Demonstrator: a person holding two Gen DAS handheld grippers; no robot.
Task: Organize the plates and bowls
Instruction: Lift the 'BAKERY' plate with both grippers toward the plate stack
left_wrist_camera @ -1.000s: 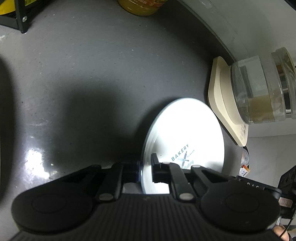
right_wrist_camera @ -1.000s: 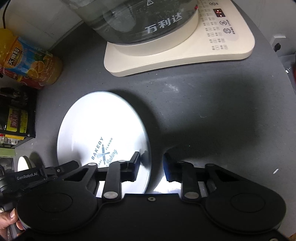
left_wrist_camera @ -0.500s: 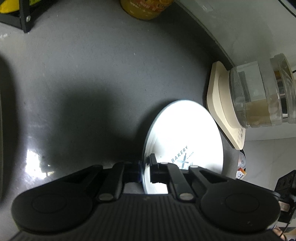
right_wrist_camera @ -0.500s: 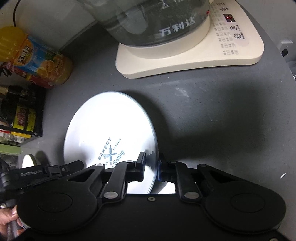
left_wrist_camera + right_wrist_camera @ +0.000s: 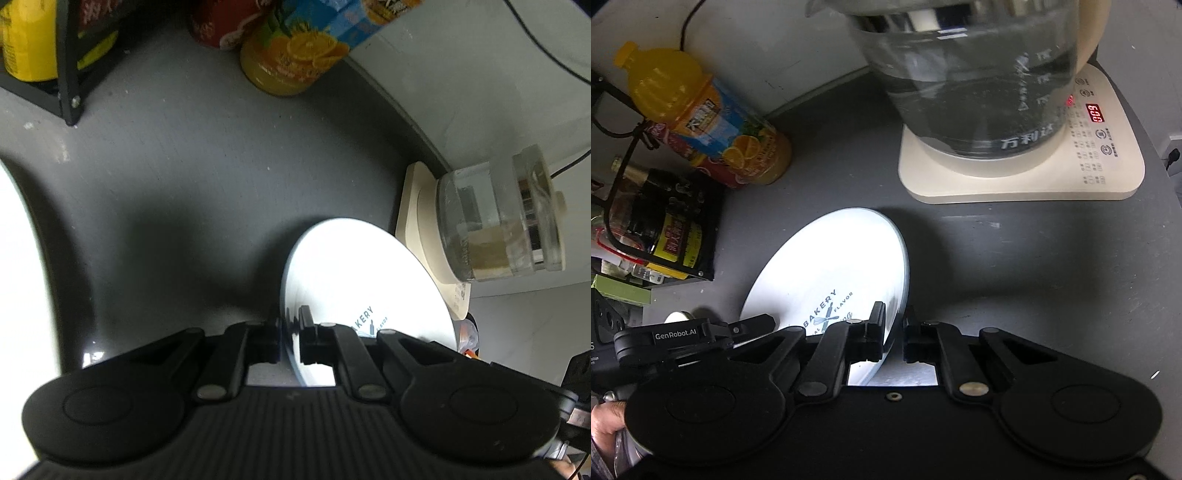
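round white plate [image 5: 827,266]: "BAKERY", "FLAVOR" in blue-grey print | black left gripper arm [image 5: 676,335]: "GenRobot.AI" | cream kettle base [image 5: 1108,173]: red display "600" | clear glass kettle [image 5: 979,74]: white "万利达" | orange drink bottle [image 5: 713,125]: label illegible

Home kitchen counter: glass kettle [image 5: 975,74], juice bottle [image 5: 701,118], condiment rack [image 5: 657,221]

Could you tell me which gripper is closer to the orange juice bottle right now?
Hard to call. Both the left gripper and right gripper are clamped on the plate rim, well short of the orange juice bottle.
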